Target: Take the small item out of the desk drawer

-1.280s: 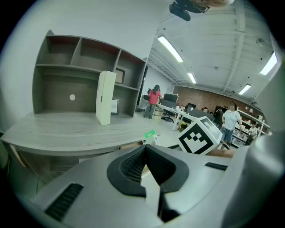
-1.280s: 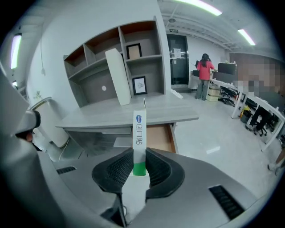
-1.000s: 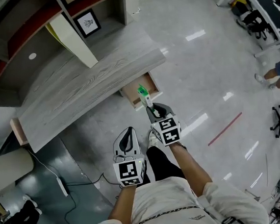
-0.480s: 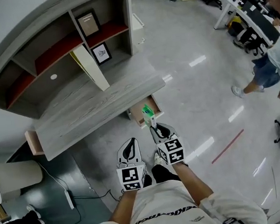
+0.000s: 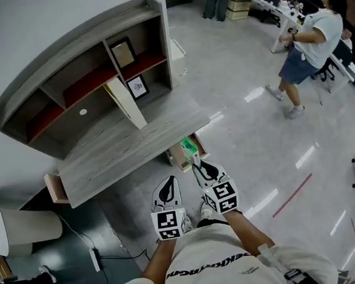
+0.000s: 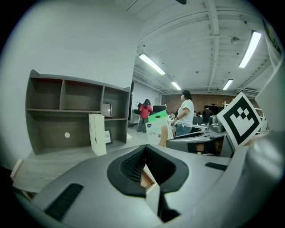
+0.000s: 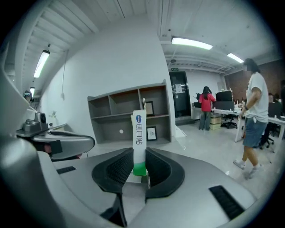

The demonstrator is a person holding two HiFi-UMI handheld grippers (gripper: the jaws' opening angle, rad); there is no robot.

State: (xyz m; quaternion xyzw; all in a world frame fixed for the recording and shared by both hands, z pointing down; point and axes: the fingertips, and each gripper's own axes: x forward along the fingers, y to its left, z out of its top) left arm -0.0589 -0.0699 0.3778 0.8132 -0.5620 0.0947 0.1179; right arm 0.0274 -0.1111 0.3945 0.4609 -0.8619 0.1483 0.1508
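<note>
A small white and green box (image 5: pixel 190 146) stands upright between the pads of my right gripper (image 5: pixel 197 161), which is shut on its green lower end. It hangs just above the open drawer (image 5: pixel 177 159) under the front edge of the grey wooden desk (image 5: pixel 122 151). In the right gripper view the box (image 7: pixel 139 131) rises from the right gripper (image 7: pixel 139 156). My left gripper (image 5: pixel 167 182) hangs beside it, lower left, shut and empty; its own view shows the left gripper (image 6: pixel 145 148) and the box (image 6: pixel 156 125) beyond.
A hutch (image 5: pixel 90 78) with shelves, two picture frames and a leaning white box (image 5: pixel 127 103) stands on the desk. A second drawer (image 5: pixel 56 188) is open at the desk's left end. A person (image 5: pixel 309 47) walks at the right. Cables lie on the dark floor at lower left.
The view has drawn back and up from the desk, so the hutch now shows in full. My right gripper still holds the box over the drawer. A person has walked in at the right.
</note>
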